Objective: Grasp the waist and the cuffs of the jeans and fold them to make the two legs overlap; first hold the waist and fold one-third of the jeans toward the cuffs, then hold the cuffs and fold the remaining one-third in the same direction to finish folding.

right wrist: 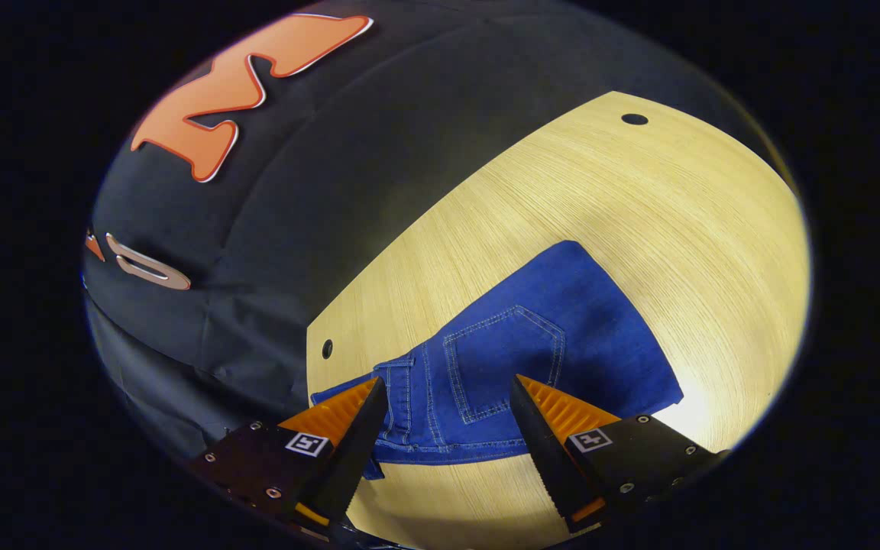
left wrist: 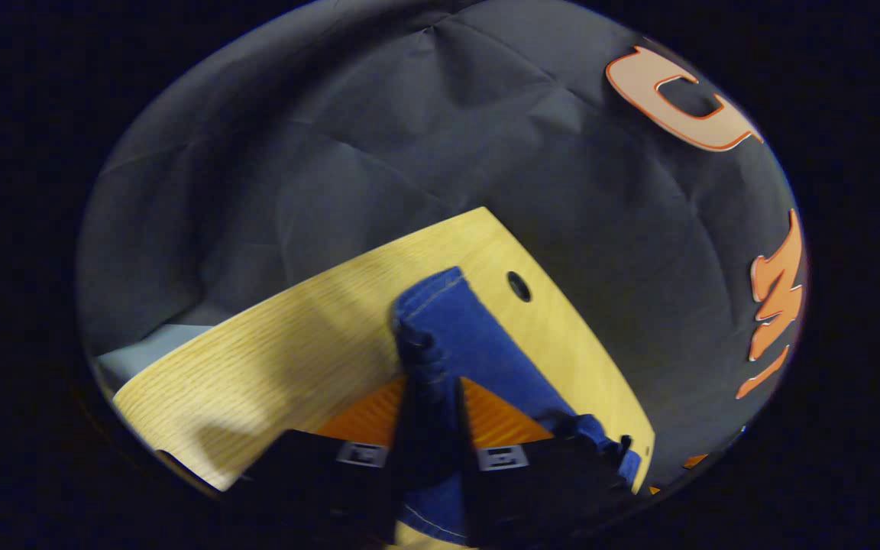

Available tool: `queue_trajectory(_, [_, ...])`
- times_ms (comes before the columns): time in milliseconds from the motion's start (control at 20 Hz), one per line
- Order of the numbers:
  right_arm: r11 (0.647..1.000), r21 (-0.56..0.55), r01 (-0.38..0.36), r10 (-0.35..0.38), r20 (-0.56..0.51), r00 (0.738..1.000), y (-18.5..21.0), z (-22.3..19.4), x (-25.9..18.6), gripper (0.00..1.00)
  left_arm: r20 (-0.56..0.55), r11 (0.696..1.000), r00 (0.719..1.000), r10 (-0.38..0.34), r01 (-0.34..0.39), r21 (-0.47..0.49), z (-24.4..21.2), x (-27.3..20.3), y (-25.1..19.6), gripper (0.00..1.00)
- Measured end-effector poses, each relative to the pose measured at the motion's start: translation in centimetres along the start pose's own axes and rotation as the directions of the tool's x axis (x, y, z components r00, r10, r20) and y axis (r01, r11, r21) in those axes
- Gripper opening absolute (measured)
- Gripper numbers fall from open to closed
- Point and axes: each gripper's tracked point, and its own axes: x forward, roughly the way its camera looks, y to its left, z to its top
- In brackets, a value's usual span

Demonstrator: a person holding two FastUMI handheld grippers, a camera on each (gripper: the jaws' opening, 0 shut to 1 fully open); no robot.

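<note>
- Desk [right wrist: 638, 229], pale wood grain, is spreading under everything; dark cloth of the booth wall [left wrist: 333, 153] is hanging right behind its far edge.
- Jeans [right wrist: 562, 328], blue denim, are lying flat on the desk in the right gripper view, back pocket [right wrist: 505, 359] facing up and the waistband nearest the camera.
- Left gripper [left wrist: 431, 428] is pinching a bunched fold of the jeans [left wrist: 470, 336]: its jaws are drawn close together with denim pressed between them, and the fabric is running away from them across the desk.
- Right gripper [right wrist: 448, 412] is hovering at the waist end with jaws spread wide, one on each side of the pocket, gripping nothing.
- Small dark holes [right wrist: 633, 119] are showing in the desk near its corners, one [left wrist: 519, 286] just beside the held denim.
</note>
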Motion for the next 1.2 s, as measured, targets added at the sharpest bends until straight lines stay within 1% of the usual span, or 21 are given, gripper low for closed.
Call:
queue_trajectory(50, [1.0, -0.002, 0.007, -0.007, 0.0, 1.0, -0.4, 0.2, -0.2, 0.98, 0.001, 1.0, 1.0, 0.014, -0.014, -0.001, -0.3, 0.7, 0.1, 0.07])
queue_trajectory(100, [1.0, -0.012, 0.014, -0.014, 0.003, 1.0, -0.8, 0.4, -0.4, 0.98, -0.036, 1.0, 0.999, 0.01, -0.009, 0.021, -1.0, -0.2, -0.3, 0.07])
queue_trajectory(150, [1.0, -0.018, 0.018, -0.018, 0.005, 1.0, -1.3, 0.5, -0.6, 0.98, -0.044, 0.999, 0.999, 0.017, -0.015, 0.048, -1.1, -0.9, -0.4, 0.08])
queue_trajectory(200, [1.0, -0.017, 0.018, -0.018, 0.003, 1.0, -1.7, 0.6, -0.8, 0.98, -0.029, 0.997, 1.0, -0.006, 0.008, 0.076, -0.6, -1.9, -1.5, 0.03])
queue_trajectory(250, [1.0, -0.008, 0.007, -0.007, 0.0, 1.0, -1.7, 0.7, -0.8, 0.98, -0.006, 0.996, 1.0, -0.027, 0.027, 0.086, -0.3, -2.7, -2.4, 0.04])
queue_trajectory(350, [1.0, -0.003, -0.009, 0.009, 0.002, 1.0, -1.9, 1.2, -1.2, 0.98, 0.039, 0.99, 0.994, -0.097, 0.093, 0.107, 1.2, -4.4, -5.3, 0.04])
queue_trajectory(400, [1.0, -0.012, -0.015, 0.015, 0.006, 1.0, -2.1, 1.5, -1.4, 0.98, 0.049, 0.985, 0.99, -0.133, 0.127, 0.116, 1.5, -5.5, -7.0, 0.04])
queue_trajectory(450, [0.999, -0.027, -0.023, 0.023, 0.014, 1.0, -2.3, 1.9, -1.8, 0.98, 0.055, 0.977, 0.983, -0.176, 0.167, 0.133, 1.5, -6.7, -9.7, 0.04])
queue_trajectory(550, [0.998, -0.041, -0.054, 0.055, 0.026, 0.998, -2.4, 2.9, -2.8, 0.98, 0.05, 0.959, 0.973, -0.227, 0.214, 0.185, 0.6, -8.3, -14.5, 0.03])
queue_trajectory(600, [0.997, -0.043, -0.071, 0.073, 0.037, 0.997, -2.6, 3.7, -3.7, 0.98, 0.041, 0.945, 0.965, -0.258, 0.244, 0.218, -0.2, -9.6, -17.5, 0.03])
queue_trajectory(700, [0.995, -0.047, -0.093, 0.095, 0.054, 0.994, -3.4, 4.9, -5.3, 0.98, 0.014, 0.924, 0.954, -0.298, 0.285, 0.255, -2.2, -11.2, -22.2, 0.03])
queue_trajectory(800, [0.993, -0.049, -0.104, 0.107, 0.078, 0.991, -5.1, 6.6, -7.3, 0.98, -0.017, 0.9, 0.942, -0.335, 0.326, 0.289, -5.1, -12.2, -26.8, 0.03])
queue_trajectory(900, [0.992, -0.027, -0.121, 0.123, 0.107, 0.987, -7.5, 8.4, -9.5, 0.98, -0.072, 0.861, 0.916, -0.394, 0.396, 0.32, -9.7, -14.1, -33.4, 0.03])
queue_trajectory(1100, [0.994, -0.024, -0.105, 0.107, 0.148, 0.983, -11.7, 10.7, -12.6, 0.98, -0.143, 0.809, 0.893, -0.427, 0.448, 0.382, -16.5, -15.2, -40.0, 0.03])
queue_trajectory(1200, [0.995, -0.024, -0.098, 0.101, 0.168, 0.981, -13.3, 11.8, -13.9, 0.98, -0.198, 0.786, 0.889, -0.413, 0.457, 0.415, -20.5, -15.1, -42.6, 0.03])
